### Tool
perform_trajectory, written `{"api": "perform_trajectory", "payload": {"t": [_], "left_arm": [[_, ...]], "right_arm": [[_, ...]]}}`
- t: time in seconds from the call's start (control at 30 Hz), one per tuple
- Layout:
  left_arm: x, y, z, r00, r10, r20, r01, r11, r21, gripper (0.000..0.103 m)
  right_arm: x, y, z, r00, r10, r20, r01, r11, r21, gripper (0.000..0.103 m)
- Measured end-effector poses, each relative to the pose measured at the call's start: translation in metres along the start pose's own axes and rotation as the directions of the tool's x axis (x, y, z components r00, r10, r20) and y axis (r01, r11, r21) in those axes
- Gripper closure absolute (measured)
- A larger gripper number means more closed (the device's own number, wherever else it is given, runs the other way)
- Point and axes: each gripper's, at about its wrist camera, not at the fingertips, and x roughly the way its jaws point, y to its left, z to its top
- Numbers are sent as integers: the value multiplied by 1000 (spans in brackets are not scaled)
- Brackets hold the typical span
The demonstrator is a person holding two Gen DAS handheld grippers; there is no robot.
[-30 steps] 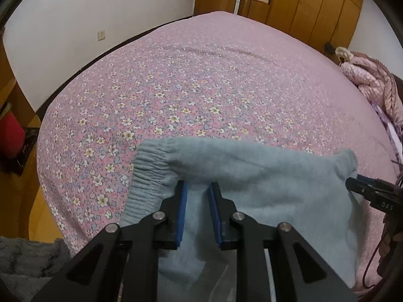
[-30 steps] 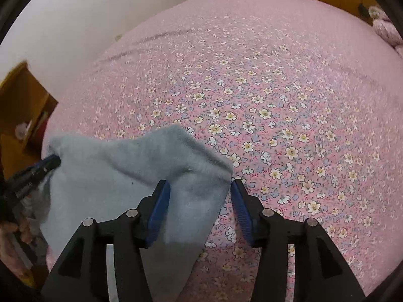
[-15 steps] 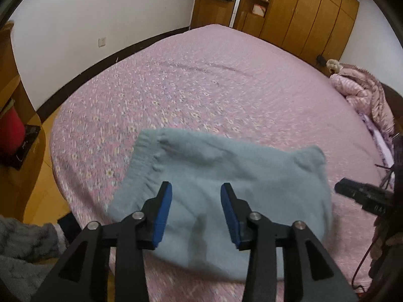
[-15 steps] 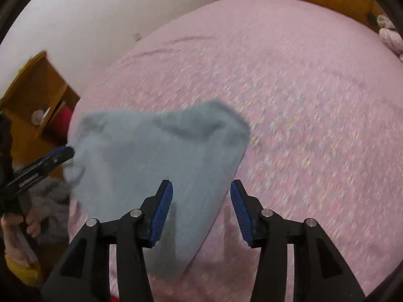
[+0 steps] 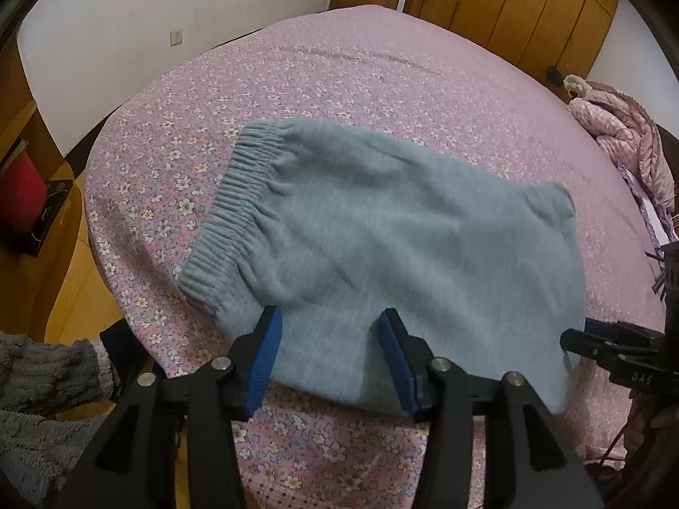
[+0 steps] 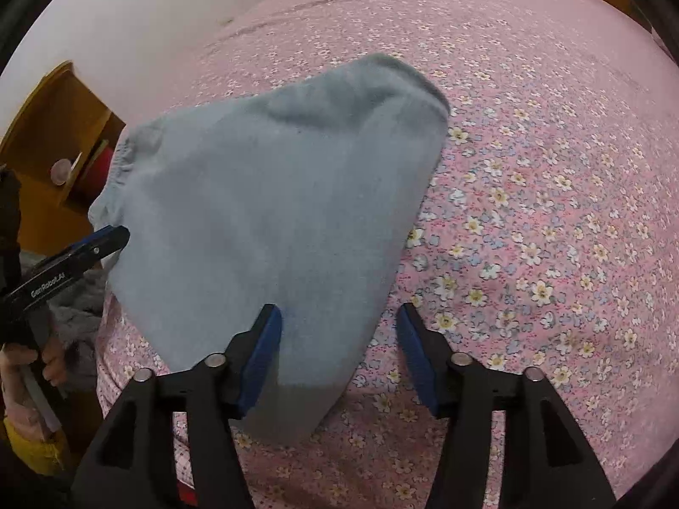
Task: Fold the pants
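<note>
On bed (image 5: 382, 68): pants (image 5: 382, 229) folded, both grippers (image 5: 329, 360) (image 6: 339, 354) opening, nothing pinched; you withdraw, check edges.

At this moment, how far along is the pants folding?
Done: the blue-grey pants lie on the floral bedsheet as a compact folded bundle, waistband showing. In hand: nothing; left gripper and right gripper are opening, fingers clear of fabric. Left: perhaps tidying the rumpled corner.

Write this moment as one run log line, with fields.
stage: fold released | pants: folded, lying on bed | left gripper: opening, nothing gripped | right gripper: opening, nothing gripped
</note>
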Motion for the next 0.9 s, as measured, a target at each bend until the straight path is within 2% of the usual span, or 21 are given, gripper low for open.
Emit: {"api": "perform_trajectory", "payload": {"t": [0.1,0.23,0.37,0.47,0.6,0.73,0.77,0.83,0.9], "left_arm": [[0,0,-3,1000,-6,4,6,1000,-7,52],[-2,-1,-3,1000,8,2,-8,1000,2,51],[-9,-11,-3,999,36,3,-36,999,35,49],[-18,-19,-6,1000,28,12,-29,998,57,45],[-21,-31,-12,1000,7,5,-7,996,86,44],[-16,-41,-15,1000,3,-7,-3,993,120,43],[-14,-41,-15,1000,6,-10,-5,993,122,43],[-8,-41,-16,1000,13,-18,-11,992,123,43],[-5,-41,-17,1000,14,-22,-11,992,122,43]], "right_arm": [[3,9,-1,1000,1,4,-1,1000,-11,35],[4,13,0,1000,6,4,-6,1000,10,36],[-8,3,-5,1000,-2,22,1,998,62,36],[-12,-9,-10,1000,11,23,-14,993,116,36],[-10,-24,-15,999,48,18,-50,981,186,37],[-8,-20,-13,999,41,18,-43,985,170,37],[-8,-16,-12,999,43,20,-45,986,161,38],[-5,-9,-8,998,61,25,-64,987,146,49],[1,-3,-4,996,84,24,-86,987,139,49]]}}
